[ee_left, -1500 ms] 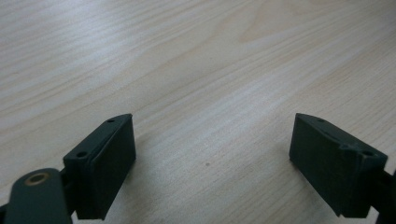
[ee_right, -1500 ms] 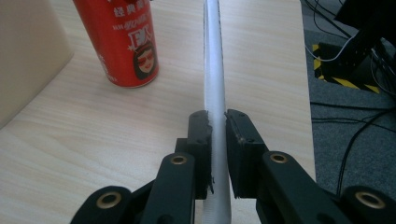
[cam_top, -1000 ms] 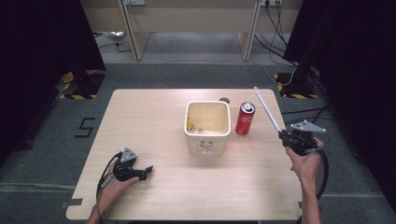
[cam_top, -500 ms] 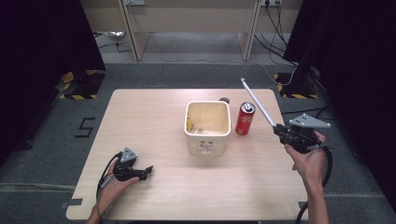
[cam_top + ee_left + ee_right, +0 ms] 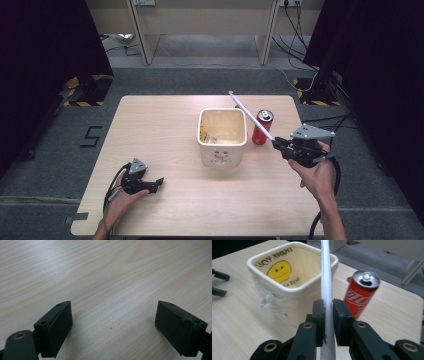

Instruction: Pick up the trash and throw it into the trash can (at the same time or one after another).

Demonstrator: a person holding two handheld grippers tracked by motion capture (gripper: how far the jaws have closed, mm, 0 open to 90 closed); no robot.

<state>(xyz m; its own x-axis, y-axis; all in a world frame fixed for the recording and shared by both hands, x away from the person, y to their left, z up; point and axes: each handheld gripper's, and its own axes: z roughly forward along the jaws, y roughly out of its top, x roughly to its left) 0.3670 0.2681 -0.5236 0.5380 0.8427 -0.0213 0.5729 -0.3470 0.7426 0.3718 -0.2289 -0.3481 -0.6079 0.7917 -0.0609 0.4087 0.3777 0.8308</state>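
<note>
we are pinching the white strip tight in the right claw (left claw gaping empty on the table), angling it over the bin beside the can; we are judging a slow tilt downward best.

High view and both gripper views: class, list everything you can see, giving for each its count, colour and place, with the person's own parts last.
Table: one, light wood, centre.
Tub: one, cream, square, mid-table; yellow smiley inside.
Can: one, red, upright, right of the tub.
Strip: one, white, long, slanting above can and tub.
Left gripper: one, black, jaws open, resting near the table's front left.
Right gripper: one, black, shut on the strip, at the table's right edge.
Hands: two, on the grippers.
</note>
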